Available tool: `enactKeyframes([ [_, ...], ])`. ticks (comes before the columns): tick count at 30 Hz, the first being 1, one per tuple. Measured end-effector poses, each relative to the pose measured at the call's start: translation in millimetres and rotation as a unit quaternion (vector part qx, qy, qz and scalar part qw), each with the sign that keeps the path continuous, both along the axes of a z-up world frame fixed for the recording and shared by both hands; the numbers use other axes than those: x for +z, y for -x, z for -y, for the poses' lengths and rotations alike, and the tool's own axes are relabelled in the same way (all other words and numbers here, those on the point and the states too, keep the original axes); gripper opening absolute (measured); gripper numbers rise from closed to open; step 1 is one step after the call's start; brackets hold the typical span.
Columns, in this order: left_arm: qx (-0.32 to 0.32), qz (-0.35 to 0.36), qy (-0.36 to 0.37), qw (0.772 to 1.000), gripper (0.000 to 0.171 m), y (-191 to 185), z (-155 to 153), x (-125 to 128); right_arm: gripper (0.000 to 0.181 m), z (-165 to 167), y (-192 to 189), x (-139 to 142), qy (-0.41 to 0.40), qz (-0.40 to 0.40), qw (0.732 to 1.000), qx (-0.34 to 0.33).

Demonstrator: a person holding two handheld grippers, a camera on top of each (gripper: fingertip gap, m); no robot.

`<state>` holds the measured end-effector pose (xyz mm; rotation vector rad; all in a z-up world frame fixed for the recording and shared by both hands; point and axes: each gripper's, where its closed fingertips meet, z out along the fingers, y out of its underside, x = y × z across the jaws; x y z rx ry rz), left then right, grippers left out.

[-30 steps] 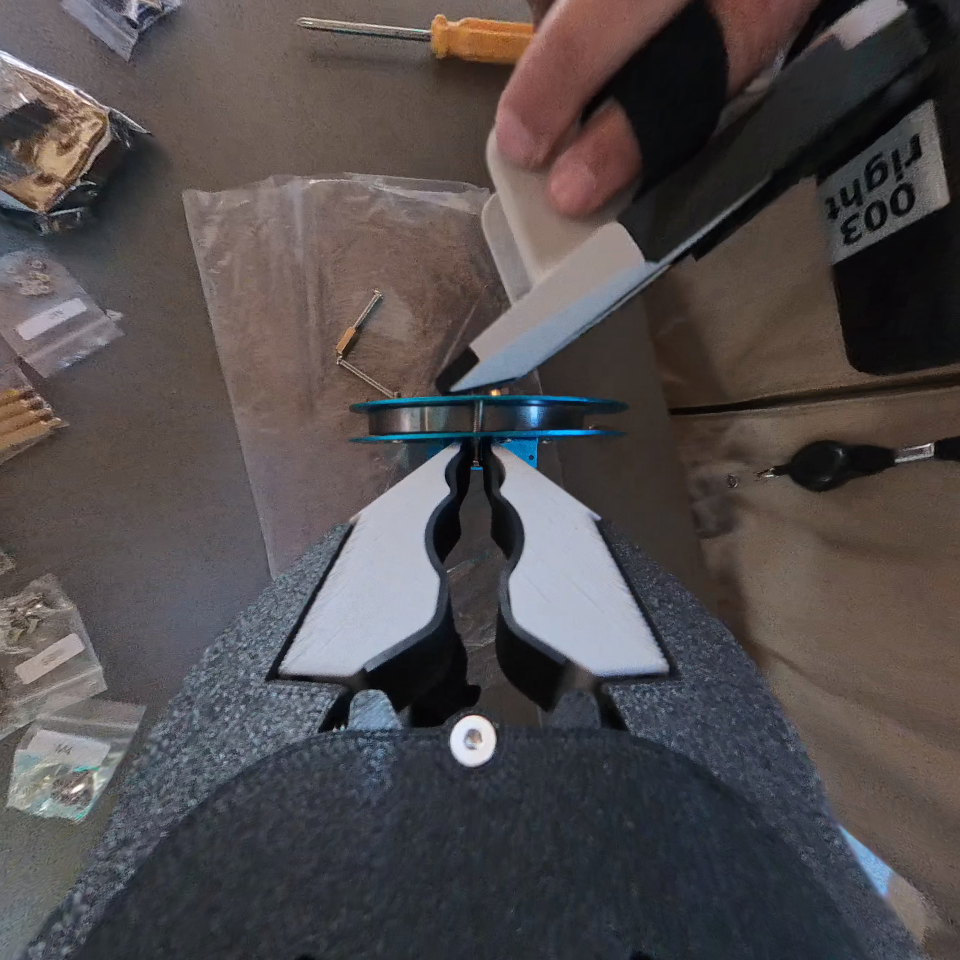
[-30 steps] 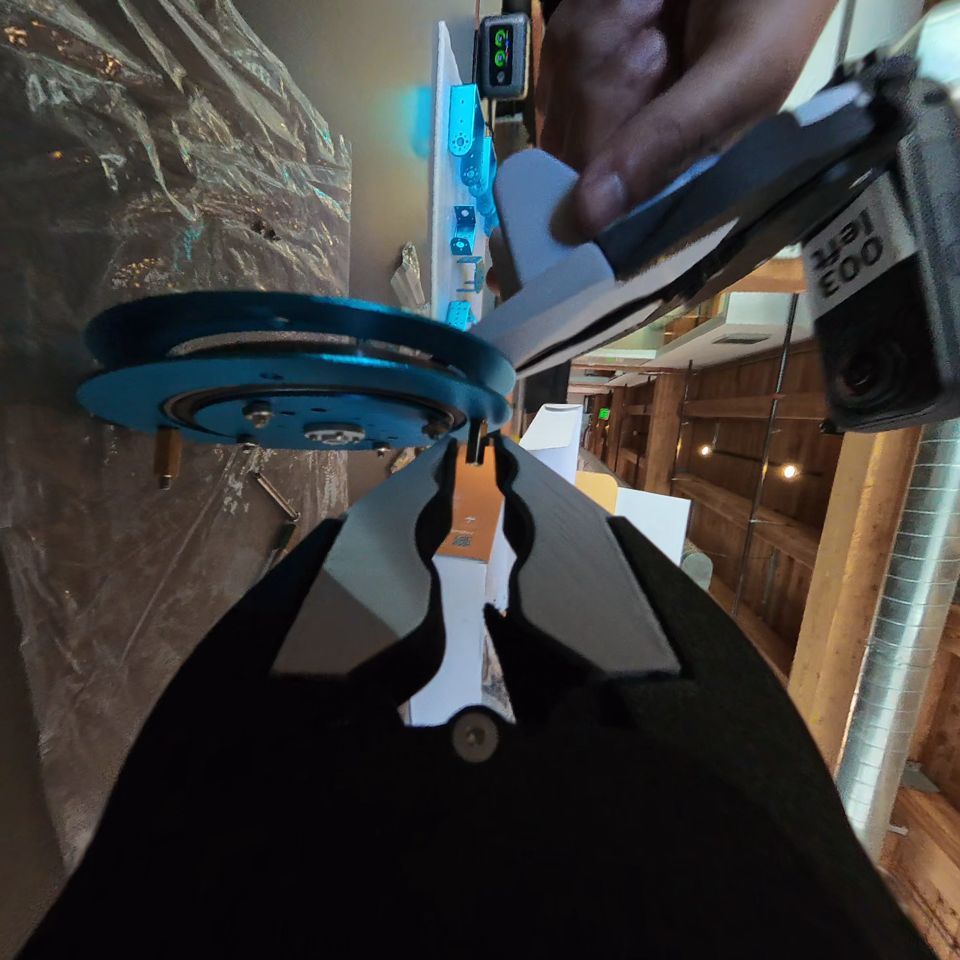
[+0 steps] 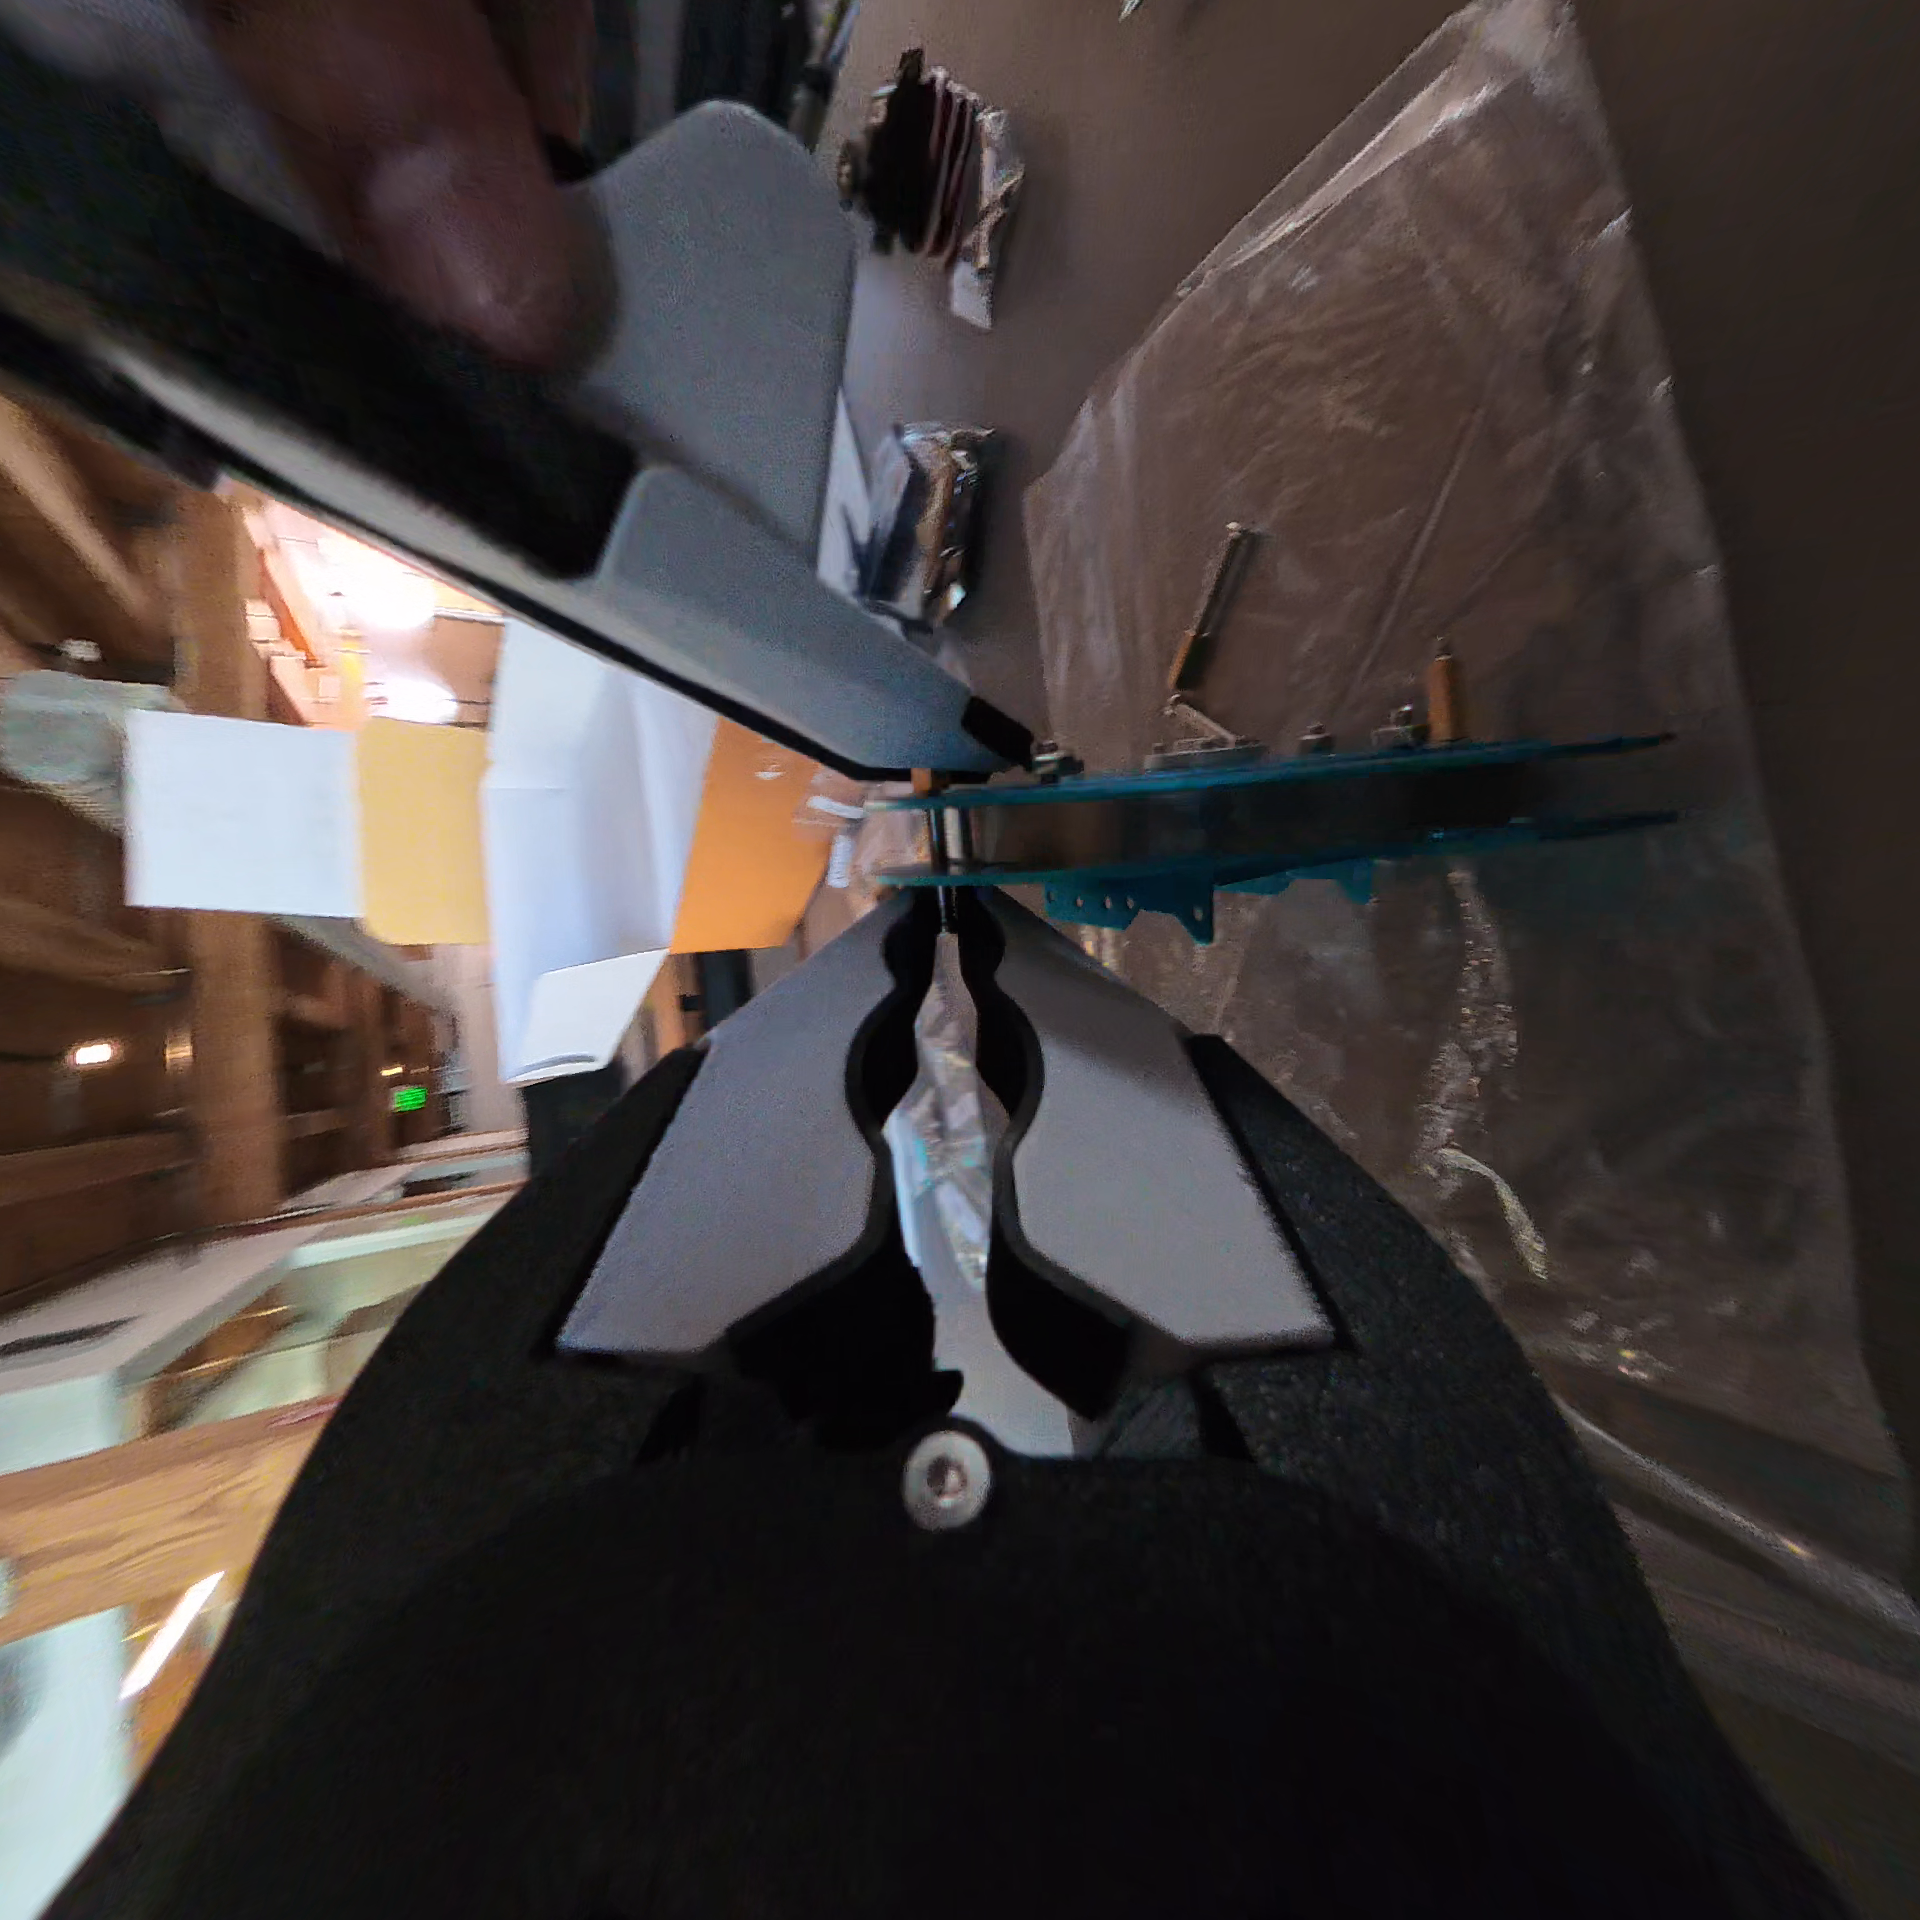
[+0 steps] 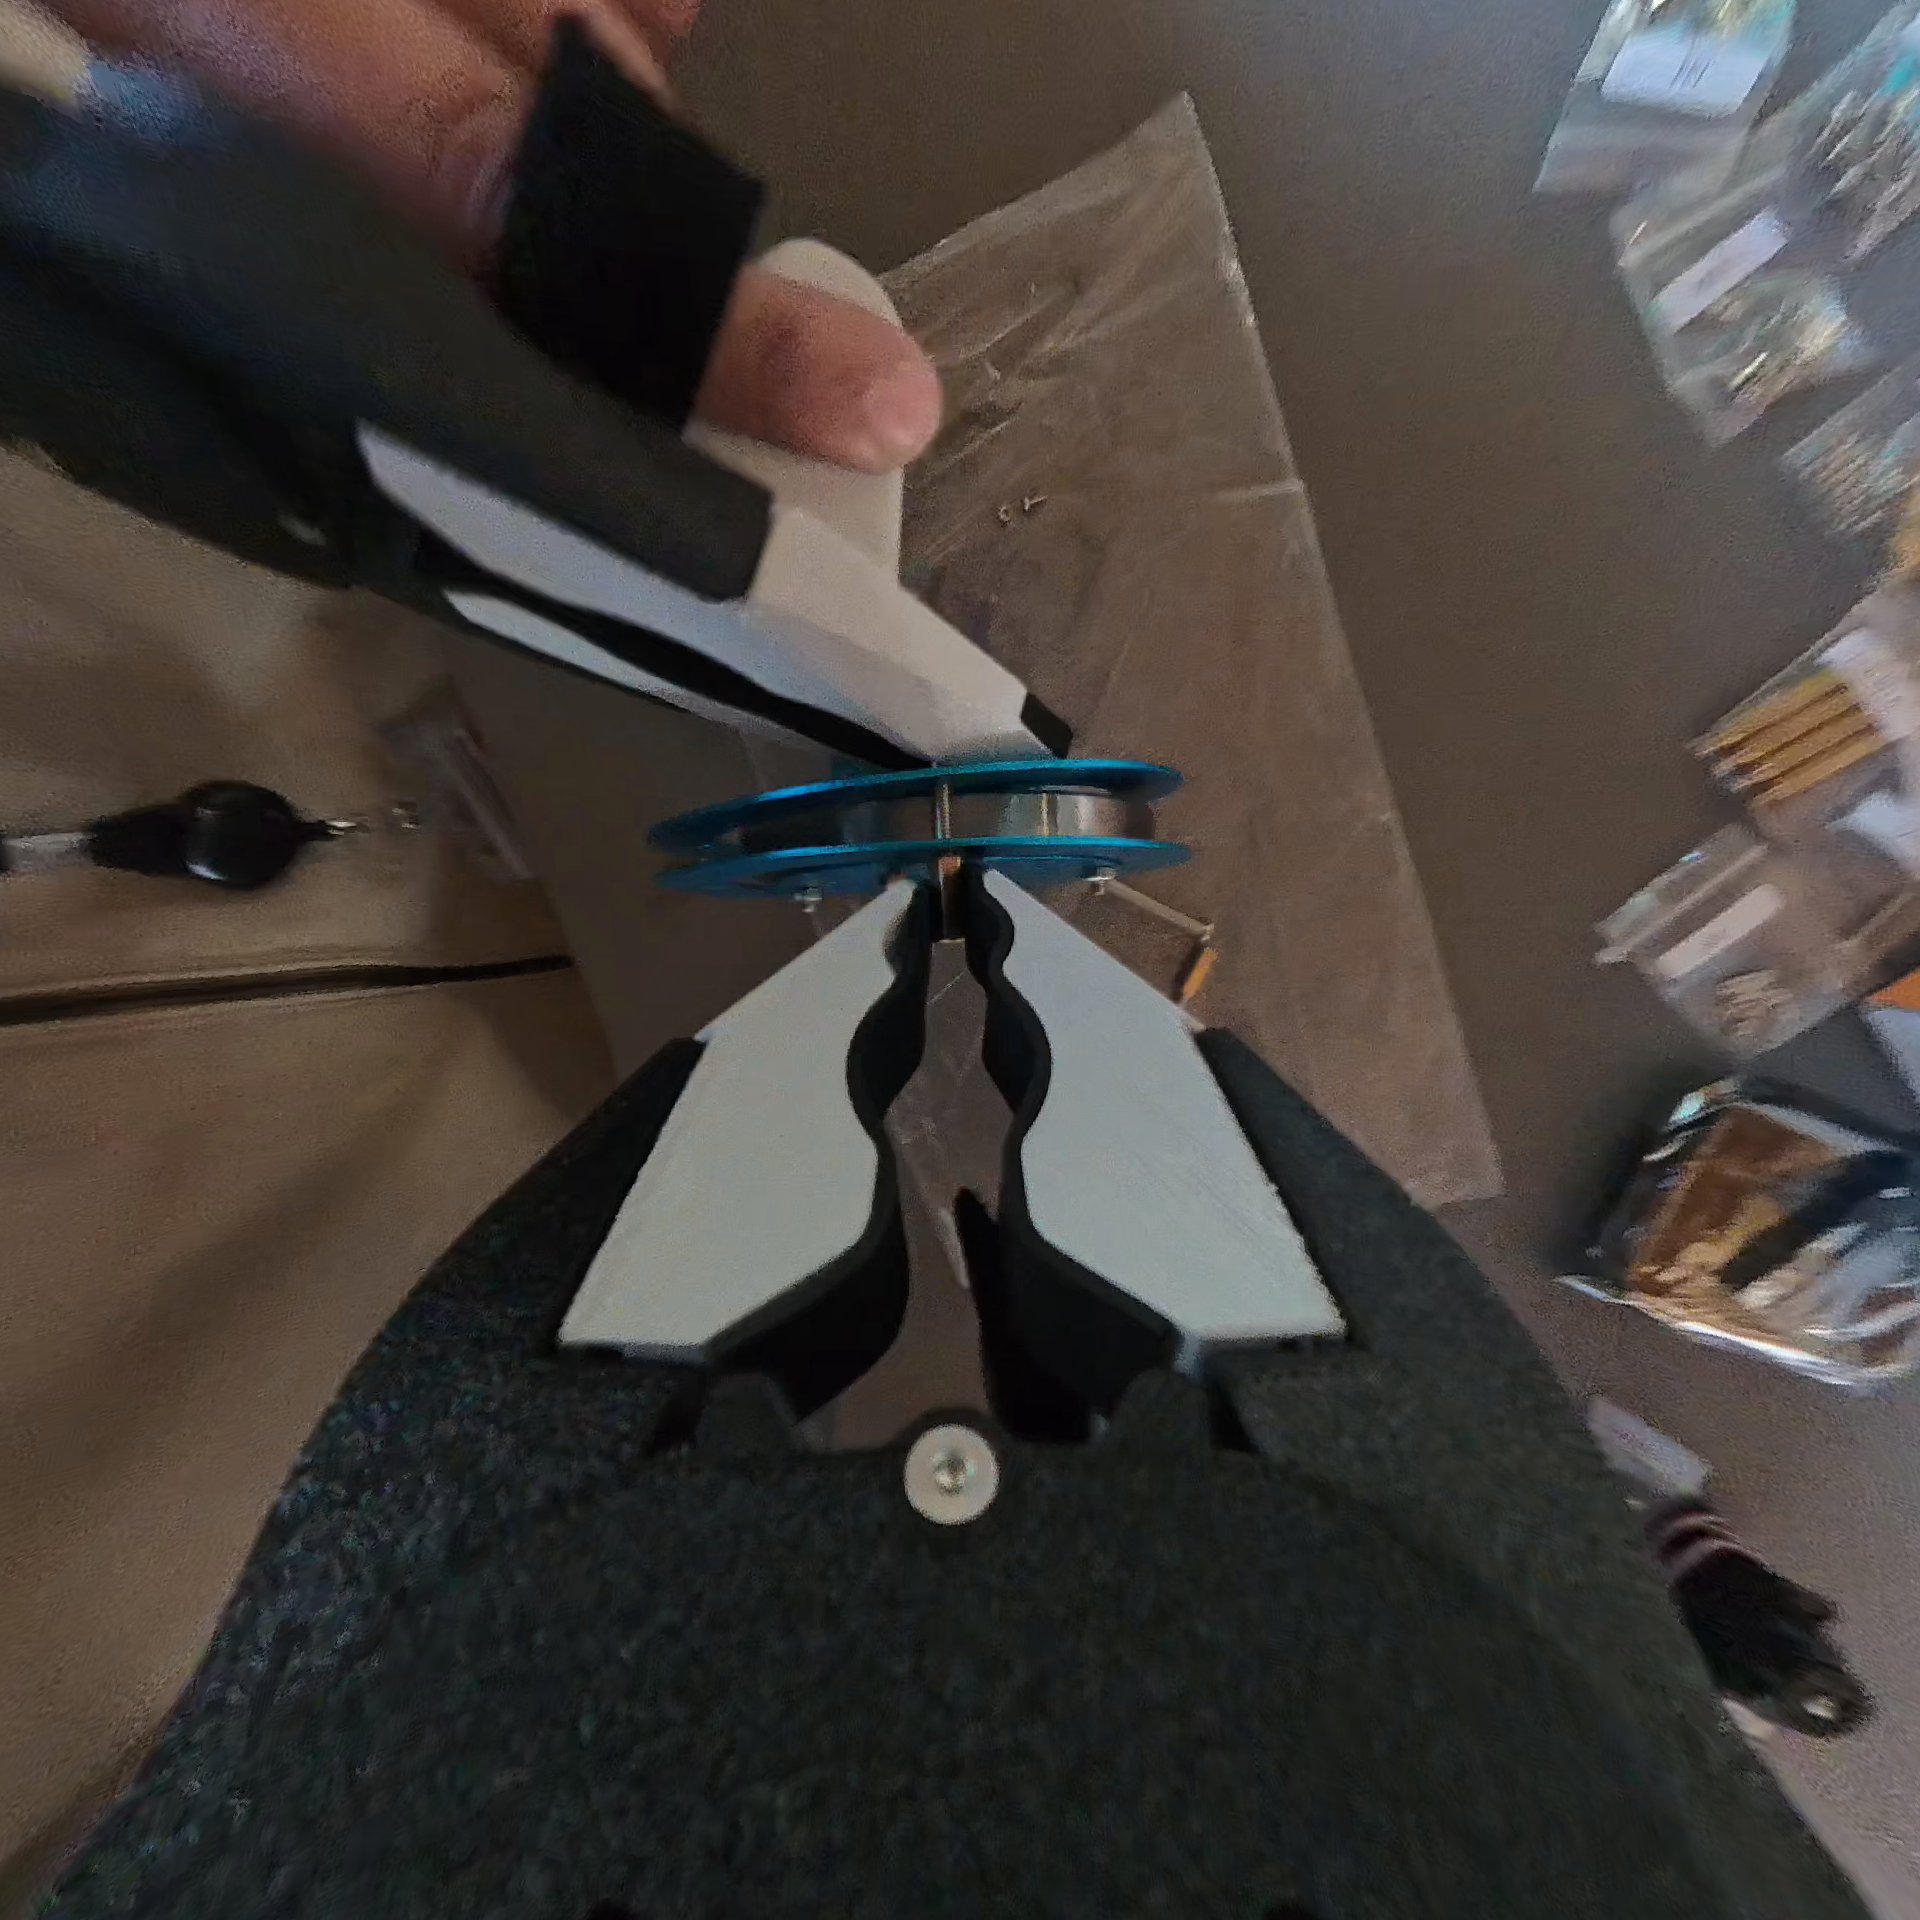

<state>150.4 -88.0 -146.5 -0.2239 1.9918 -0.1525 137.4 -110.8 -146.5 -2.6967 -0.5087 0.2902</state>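
The blue two-disc bearing assembly (image 4: 920, 831) is up in the air over the plastic sheet (image 4: 1226, 675) on my counter (image 4: 1558, 727). My right claw (image 4: 943, 896) pinches a standoff under it, my left claw (image 3: 945, 904) pinches a screw end.

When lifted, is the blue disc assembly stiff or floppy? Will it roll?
Probably stiff: the blue disc assembly has metal plates joined by posts. Likely heavy for its size: steel ring between. On edge, it may roll.
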Motion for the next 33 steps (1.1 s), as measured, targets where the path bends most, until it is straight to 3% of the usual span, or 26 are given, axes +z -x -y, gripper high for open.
enactKeyframes([
  [4, 0.009, 0.058, -0.041, 0.997, 0.001, -4, -1, 3, 0.004, 3, 3, 0, 0.069, -0.110, 0.991, -0.037],
  [7, 0.004, 0.101, -0.073, 0.992, 0.000, -5, 0, 6, 0.004, 7, 7, 2, 0.125, -0.225, 0.964, -0.065],
  [9, 0.001, 0.126, -0.089, 0.988, 0.000, -5, 2, 7, 0.004, 10, 12, 4, 0.174, -0.321, 0.927, -0.088],
  [13, -0.001, 0.172, -0.118, 0.978, 0.000, -8, -1, 10, 0.004, 9, 18, 11, 0.246, -0.498, 0.821, -0.133],
  [15, -0.004, 0.178, -0.112, 0.978, 0.000, -9, -1, 10, 0.004, 8, 20, 11, 0.250, -0.529, 0.800, -0.137],
  [17, -0.006, 0.169, -0.093, 0.981, 0.000, -9, 0, 10, 0.004, 9, 21, 11, 0.238, -0.516, 0.814, -0.124],
  [22, -0.009, 0.144, -0.057, 0.988, 0.001, -9, 0, 9, 0.005, 7, 14, 7, 0.149, -0.415, 0.892, -0.098],
  [24, -0.011, 0.129, -0.042, 0.991, 0.001, -9, 0, 8, 0.013, 7, 14, 9, 0.105, -0.375, 0.917, -0.088],
  [28, -0.015, 0.099, 0.000, 0.995, 0.000, -8, -2, 6, 0.020, 14, 11, 12, -0.005, -0.236, 0.970, -0.055],
  [31, -0.010, 0.107, 0.013, 0.994, 0.001, -9, -12, 3, 0.021, 17, -1, 13, -0.107, -0.097, 0.988, -0.047],
  [33, -0.010, 0.110, 0.015, 0.994, 0.000, -8, -19, 1, 0.021, 17, -4, 17, -0.180, -0.029, 0.982, -0.052],
])
